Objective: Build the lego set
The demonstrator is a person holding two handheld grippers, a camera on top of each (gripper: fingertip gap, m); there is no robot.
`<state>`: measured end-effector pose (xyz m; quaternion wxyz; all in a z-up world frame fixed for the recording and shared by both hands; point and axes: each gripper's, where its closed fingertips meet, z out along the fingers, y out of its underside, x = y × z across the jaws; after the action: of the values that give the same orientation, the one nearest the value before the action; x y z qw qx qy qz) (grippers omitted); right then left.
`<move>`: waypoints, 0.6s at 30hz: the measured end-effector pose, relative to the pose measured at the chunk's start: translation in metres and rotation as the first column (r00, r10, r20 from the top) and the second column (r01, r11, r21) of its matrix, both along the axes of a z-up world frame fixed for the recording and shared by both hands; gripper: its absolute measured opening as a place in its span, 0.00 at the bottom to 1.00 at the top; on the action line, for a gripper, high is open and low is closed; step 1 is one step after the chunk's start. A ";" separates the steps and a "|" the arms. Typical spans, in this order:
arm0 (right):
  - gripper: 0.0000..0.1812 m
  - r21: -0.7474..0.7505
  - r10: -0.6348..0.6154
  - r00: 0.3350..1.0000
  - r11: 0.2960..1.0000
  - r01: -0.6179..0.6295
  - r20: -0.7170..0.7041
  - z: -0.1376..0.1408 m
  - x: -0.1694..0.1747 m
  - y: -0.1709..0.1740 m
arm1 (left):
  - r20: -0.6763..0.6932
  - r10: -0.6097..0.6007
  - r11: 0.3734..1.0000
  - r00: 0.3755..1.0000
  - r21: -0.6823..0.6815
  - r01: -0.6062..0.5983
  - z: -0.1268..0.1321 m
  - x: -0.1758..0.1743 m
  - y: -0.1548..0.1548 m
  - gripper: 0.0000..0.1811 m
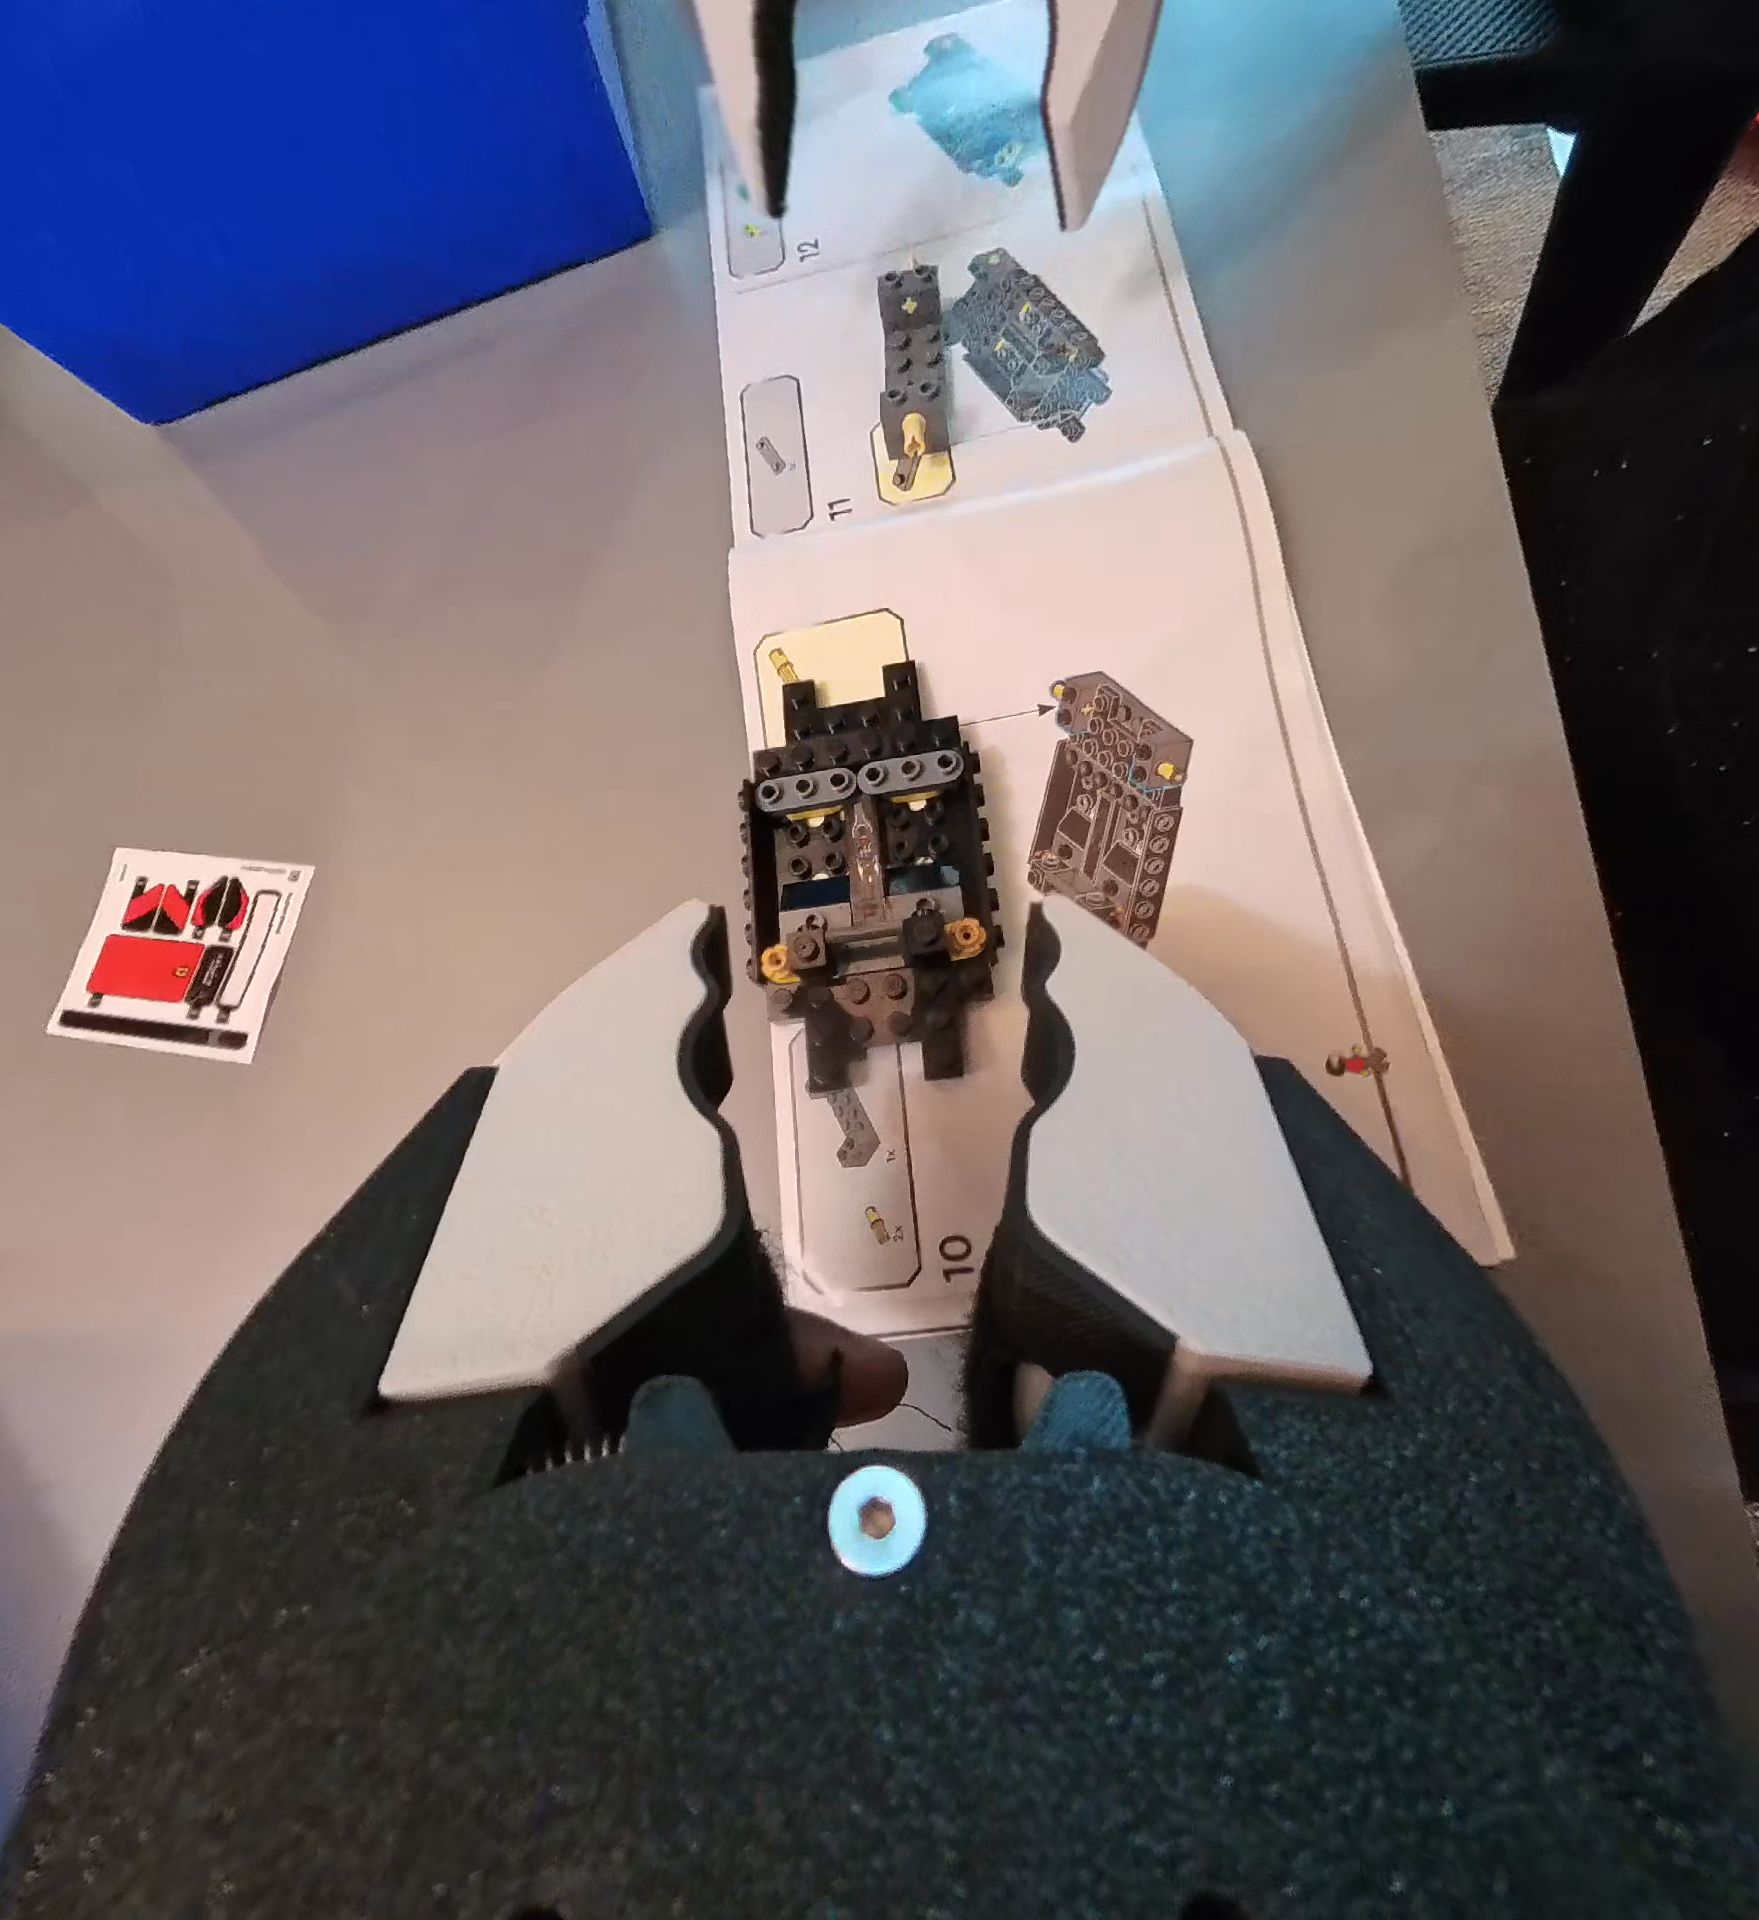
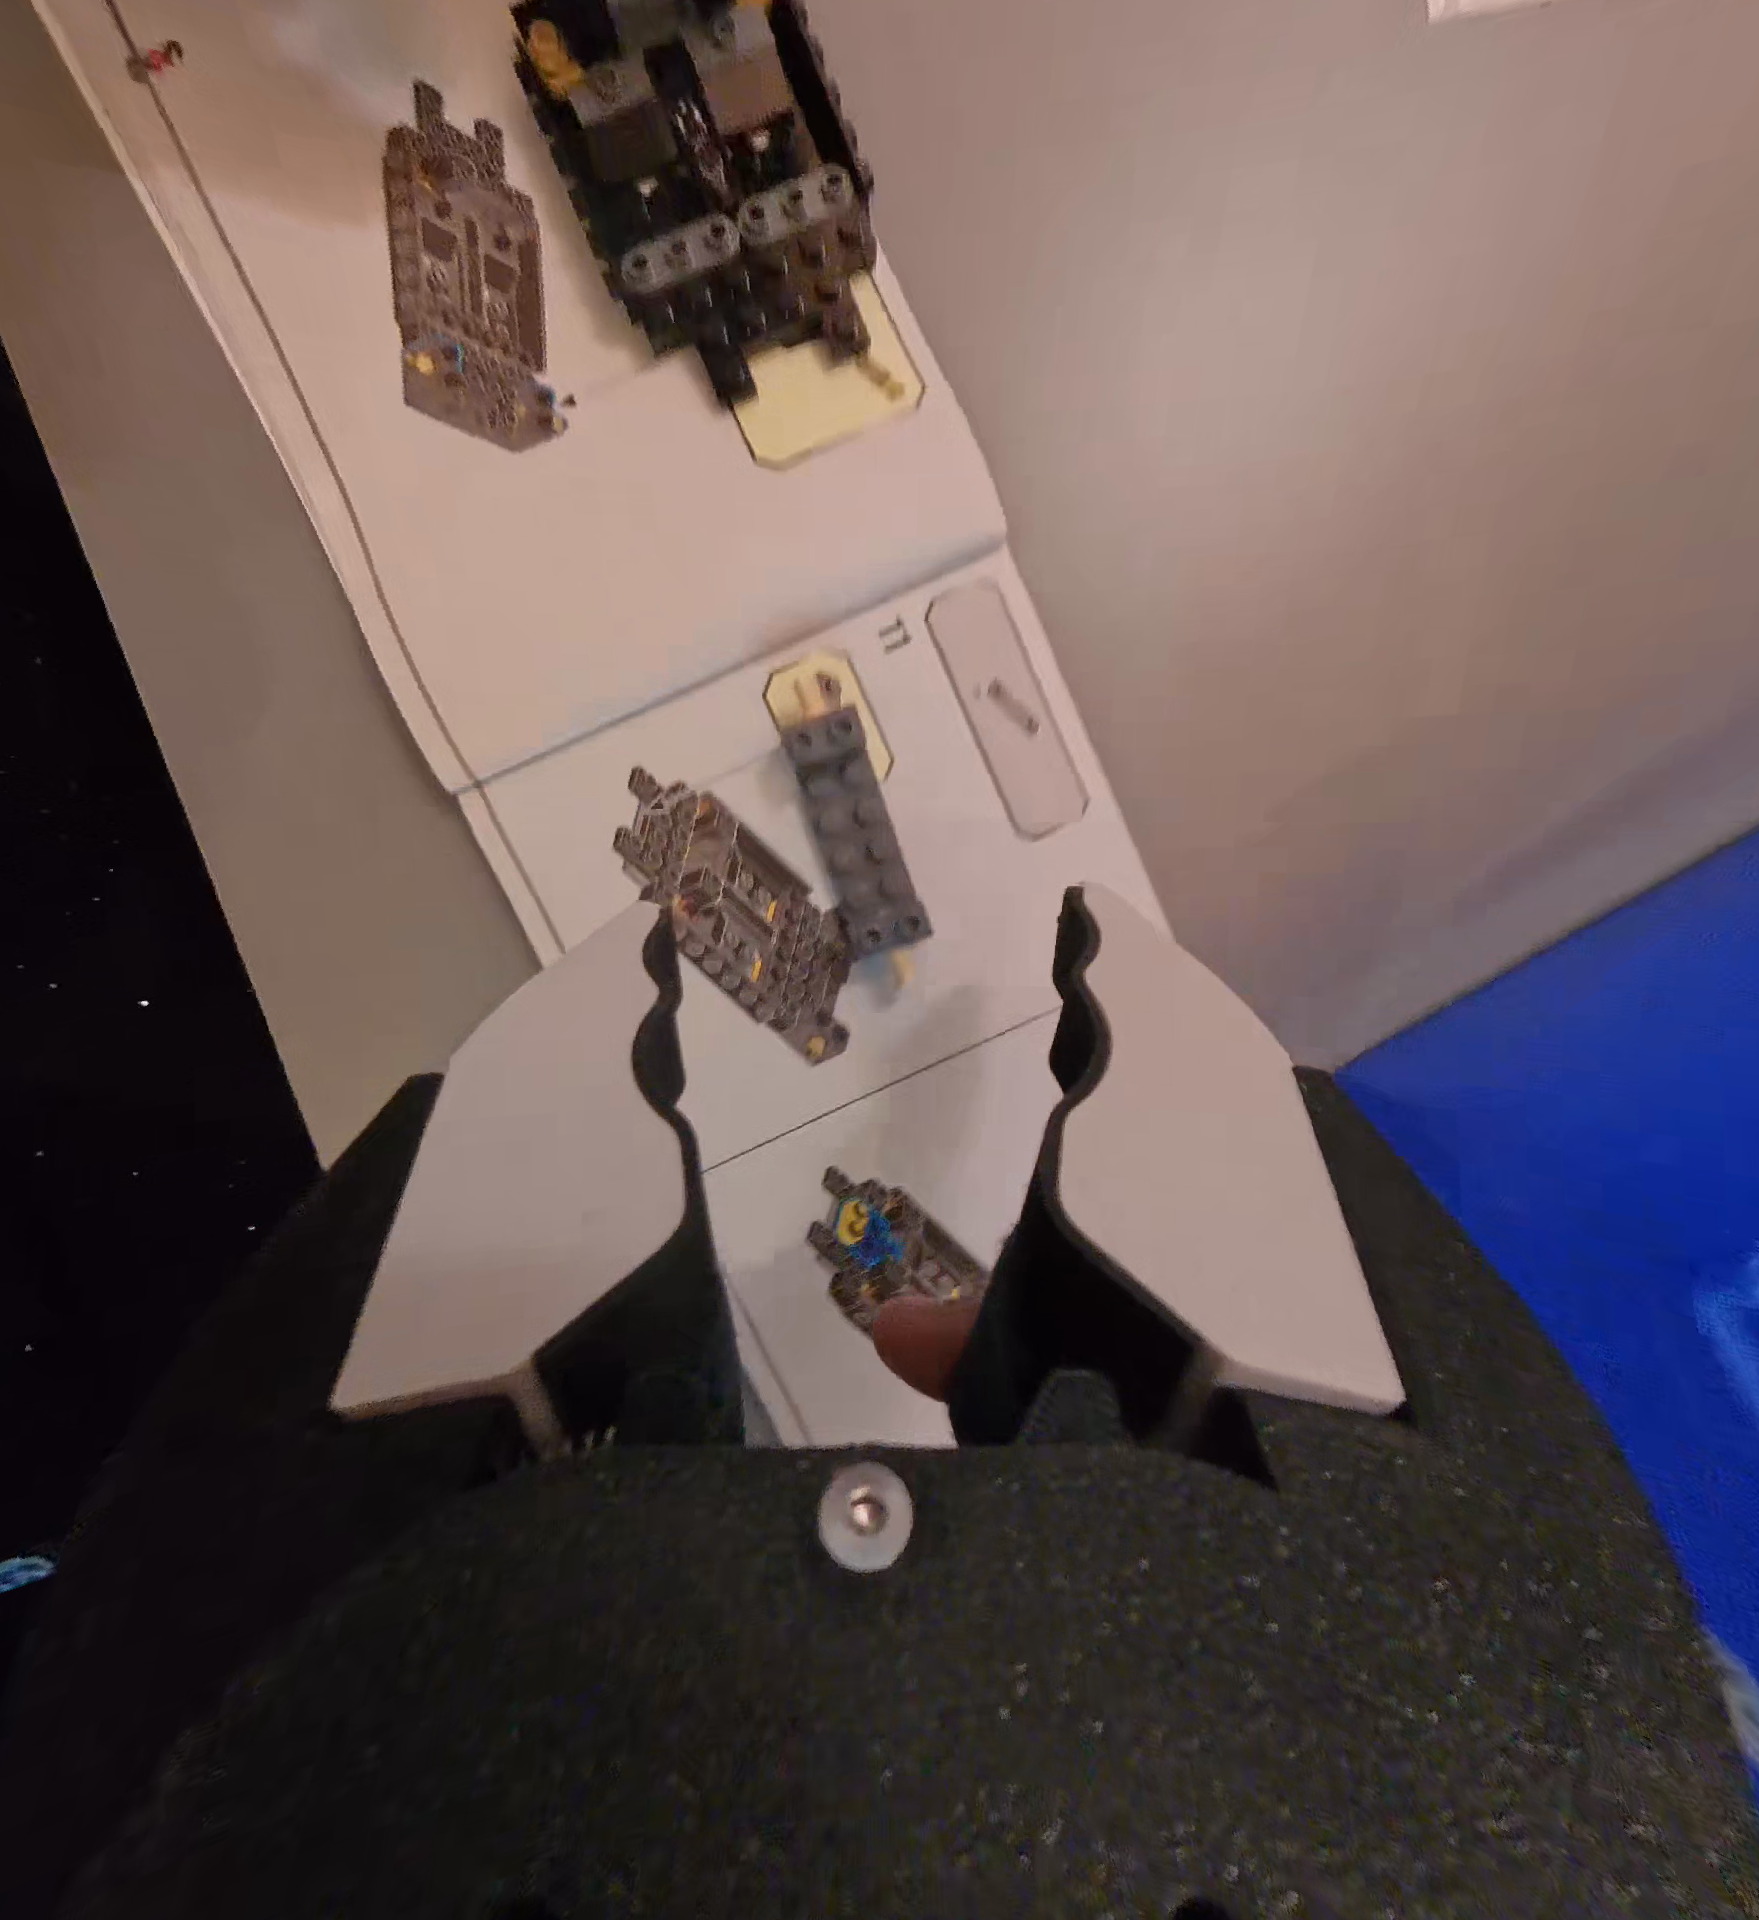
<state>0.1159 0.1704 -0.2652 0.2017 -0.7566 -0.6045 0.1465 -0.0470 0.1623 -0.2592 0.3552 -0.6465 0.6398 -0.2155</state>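
A black lego assembly (image 1: 870, 862) with two grey beams and yellow pins lies on the open instruction booklet (image 1: 1114, 582). My left gripper (image 1: 875, 920) is open, with its fingertips on either side of the assembly's near end and not touching it. A dark grey studded plate (image 1: 913, 348) with a tan pin lies farther along the booklet. My right gripper (image 2: 870, 914) is open and empty, just short of that plate (image 2: 859, 842). It also shows at the top of the left wrist view (image 1: 927, 213). The assembly (image 2: 709, 177) shows at the top of the right wrist view.
A sticker sheet (image 1: 184, 956) lies on the grey table (image 1: 439, 623) to the left. A blue box (image 1: 231, 156) stands at the far left and also shows in the right wrist view (image 2: 1633, 1143). The table edge runs close beside the booklet (image 2: 646, 561), with dark fabric beyond it. Spacing between my two grippers at the tips: around 15 cm.
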 end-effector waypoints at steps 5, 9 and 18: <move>0.40 -0.036 -0.127 0.992 0.991 0.127 0.017 -0.015 0.012 -0.002 | -0.016 -0.006 1.000 1.000 -0.003 0.006 -0.003 0.003 -0.001 0.30; 0.39 -0.043 -0.181 0.983 0.982 0.182 0.012 -0.018 0.011 0.003 | -0.038 0.000 1.000 0.999 -0.005 0.000 -0.007 0.002 0.000 0.30; 0.36 -0.051 -0.192 0.981 0.980 0.192 0.011 -0.027 0.011 0.004 | -0.053 0.106 0.994 0.993 -0.028 -0.108 -0.010 0.016 0.011 0.46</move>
<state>0.1268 0.1748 -0.2923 0.1933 -0.8169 -0.5252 0.1395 -0.0305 0.1736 -0.2696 0.3398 -0.6906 0.6097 -0.1895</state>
